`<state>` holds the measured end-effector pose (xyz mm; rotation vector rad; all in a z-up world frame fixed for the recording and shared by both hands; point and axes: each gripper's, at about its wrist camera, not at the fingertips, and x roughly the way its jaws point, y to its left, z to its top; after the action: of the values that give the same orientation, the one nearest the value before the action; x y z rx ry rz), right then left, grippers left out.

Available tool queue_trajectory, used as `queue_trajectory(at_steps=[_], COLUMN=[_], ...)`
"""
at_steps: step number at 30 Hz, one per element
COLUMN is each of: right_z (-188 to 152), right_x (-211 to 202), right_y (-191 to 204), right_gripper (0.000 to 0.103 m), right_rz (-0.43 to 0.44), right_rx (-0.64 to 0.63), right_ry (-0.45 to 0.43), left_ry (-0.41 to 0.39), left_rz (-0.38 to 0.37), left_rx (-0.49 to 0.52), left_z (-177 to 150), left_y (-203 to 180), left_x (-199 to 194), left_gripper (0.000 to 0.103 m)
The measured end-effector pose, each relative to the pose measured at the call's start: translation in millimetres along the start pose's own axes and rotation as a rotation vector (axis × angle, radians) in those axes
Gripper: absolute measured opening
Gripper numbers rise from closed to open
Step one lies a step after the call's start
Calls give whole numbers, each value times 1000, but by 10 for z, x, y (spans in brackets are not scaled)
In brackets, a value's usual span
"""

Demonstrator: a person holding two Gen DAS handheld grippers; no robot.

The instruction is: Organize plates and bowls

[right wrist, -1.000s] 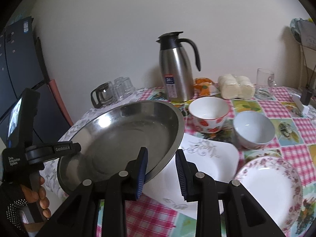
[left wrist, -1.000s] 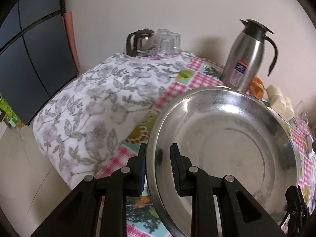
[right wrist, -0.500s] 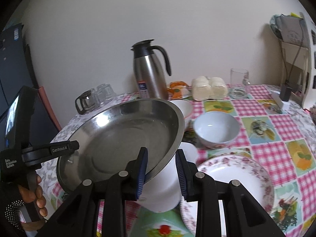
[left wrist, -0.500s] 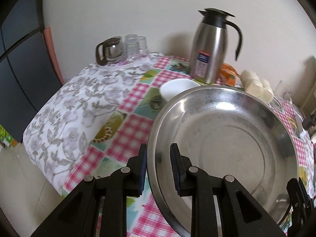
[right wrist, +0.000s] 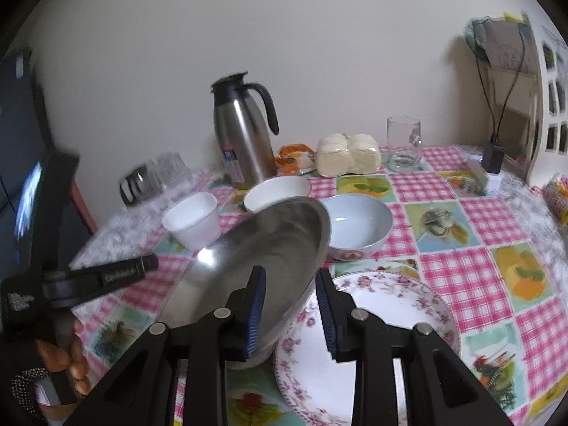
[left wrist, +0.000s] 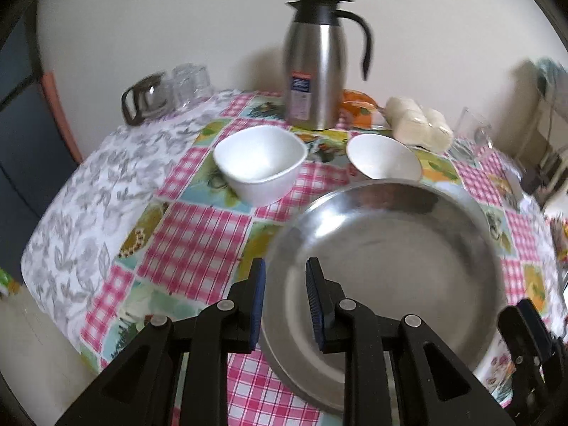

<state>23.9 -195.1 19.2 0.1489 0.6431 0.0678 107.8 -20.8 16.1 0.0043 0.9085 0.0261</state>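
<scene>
A large steel plate (left wrist: 390,266) hangs above the checked tablecloth, held by its rim from two sides. My left gripper (left wrist: 284,305) is shut on its near left rim. My right gripper (right wrist: 291,312) is shut on the opposite rim, where the steel plate (right wrist: 255,269) overlaps the left edge of a floral plate (right wrist: 390,319). Behind it stand a white square bowl (left wrist: 261,163), a second white bowl (left wrist: 381,159) and a pale blue bowl (right wrist: 358,223). A hand (right wrist: 67,358) holds the left gripper's handle.
A steel thermos jug (left wrist: 316,67) stands at the back by the wall, with a bag of buns (left wrist: 415,124) and a glass mug (right wrist: 403,142) to its right. A glass pot and tumblers (left wrist: 167,88) sit back left on the floral cloth. The table edge drops off at left.
Both grippers have carried the steel plate to the right across the table. The bowls now show behind it and the floral plate lies under its right rim. Both grips are unchanged.
</scene>
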Motion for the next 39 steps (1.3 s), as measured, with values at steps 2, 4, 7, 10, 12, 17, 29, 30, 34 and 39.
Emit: queue_trajectory(at_steps=[2, 4, 7, 10, 12, 17, 29, 30, 34, 39], right_z=[-26, -61, -117, -135, -141, -159, -226, -236, -267, -281], right_x=[26, 104, 212, 251, 280, 347, 496, 512, 550, 569], right_y=[59, 108, 49, -23, -54, -120, -209, -190, -127, -112], right_gripper=[30, 30, 30, 30, 30, 30, 30, 30, 30, 30], right_rz=[19, 20, 3, -8, -12, -45, -54, -51, -32, -41], right_rx=[-19, -40, -19, 6, 28, 74, 139, 133, 113, 102], right_ry=[7, 39, 84, 101, 109, 112, 175, 185, 214, 230], left_ry=[13, 39, 60, 68, 80, 147, 216, 216, 215, 217], left_rz=[11, 2, 0, 4, 14, 2, 1, 1, 10, 15], left_rx=[28, 13, -18, -60, -80, -165, -184, -186, -186, -186], left_z=[-21, -36, -30, -16, -9, -47, -139, -139, -123, -111], left_y=[-55, -27, 63, 191, 263, 462, 474, 476, 488, 499], left_x=[46, 118, 172, 202, 241, 426, 644, 641, 634, 623], left_gripper=[24, 24, 24, 24, 26, 38, 41, 41, 41, 41])
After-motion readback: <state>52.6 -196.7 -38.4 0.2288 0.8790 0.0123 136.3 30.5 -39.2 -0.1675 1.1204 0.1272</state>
